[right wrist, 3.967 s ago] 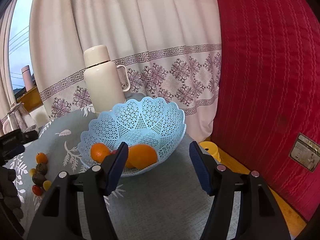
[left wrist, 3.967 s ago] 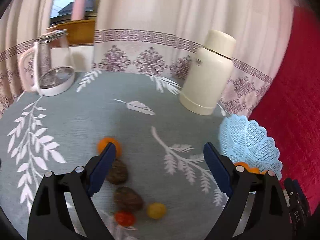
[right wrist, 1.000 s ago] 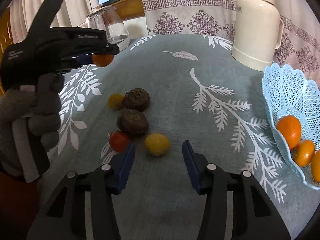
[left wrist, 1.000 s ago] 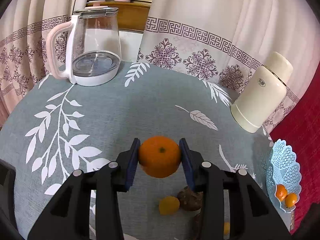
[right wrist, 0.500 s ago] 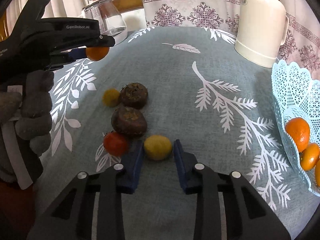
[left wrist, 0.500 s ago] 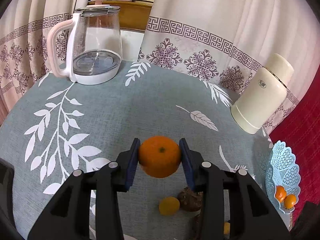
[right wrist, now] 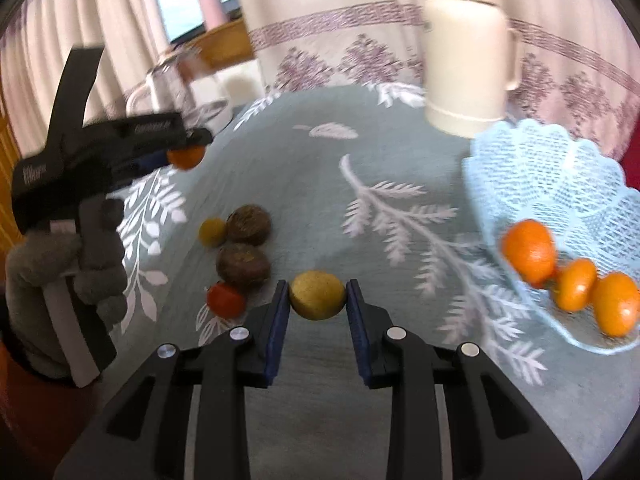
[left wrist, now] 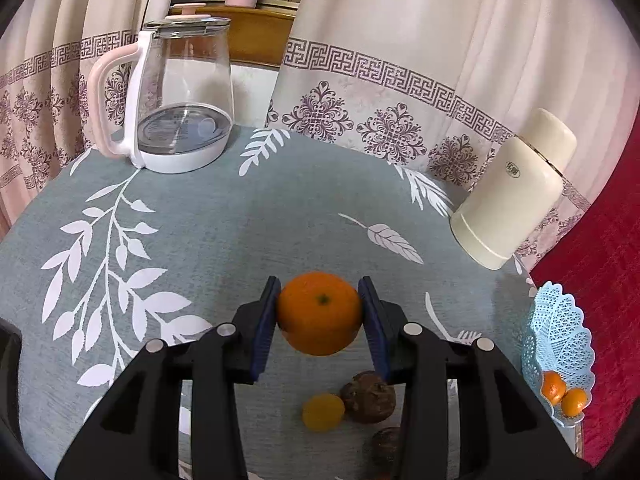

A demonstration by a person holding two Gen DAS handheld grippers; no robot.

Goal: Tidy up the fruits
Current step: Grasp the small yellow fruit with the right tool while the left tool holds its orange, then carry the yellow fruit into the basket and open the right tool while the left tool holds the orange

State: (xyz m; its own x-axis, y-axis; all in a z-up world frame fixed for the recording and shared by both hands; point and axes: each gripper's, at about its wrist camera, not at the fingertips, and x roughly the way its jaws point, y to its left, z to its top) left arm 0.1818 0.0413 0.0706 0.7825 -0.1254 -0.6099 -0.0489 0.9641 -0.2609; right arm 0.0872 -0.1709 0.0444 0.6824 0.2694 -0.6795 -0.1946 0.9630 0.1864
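My left gripper (left wrist: 320, 314) is shut on an orange (left wrist: 320, 312) and holds it above the table; it also shows in the right wrist view (right wrist: 188, 152). My right gripper (right wrist: 318, 298) is shut on a small yellow fruit (right wrist: 317, 295), lifted just above the cloth. On the table lie two brown fruits (right wrist: 248, 225) (right wrist: 243, 266), a small yellow fruit (right wrist: 212, 232) and a red fruit (right wrist: 226, 300). The light blue lattice basket (right wrist: 552, 168) at the right holds three oranges (right wrist: 530, 250).
A glass kettle (left wrist: 180, 100) with a pink handle stands at the back left. A cream thermos (left wrist: 512, 192) stands at the back right near the basket (left wrist: 560, 336). Curtains hang behind the table; a red padded surface (left wrist: 608, 240) is at the right.
My right gripper has closed on the yellow fruit and lifted it, swinging right toward the basket. My left gripper keeps holding the orange, almost still.
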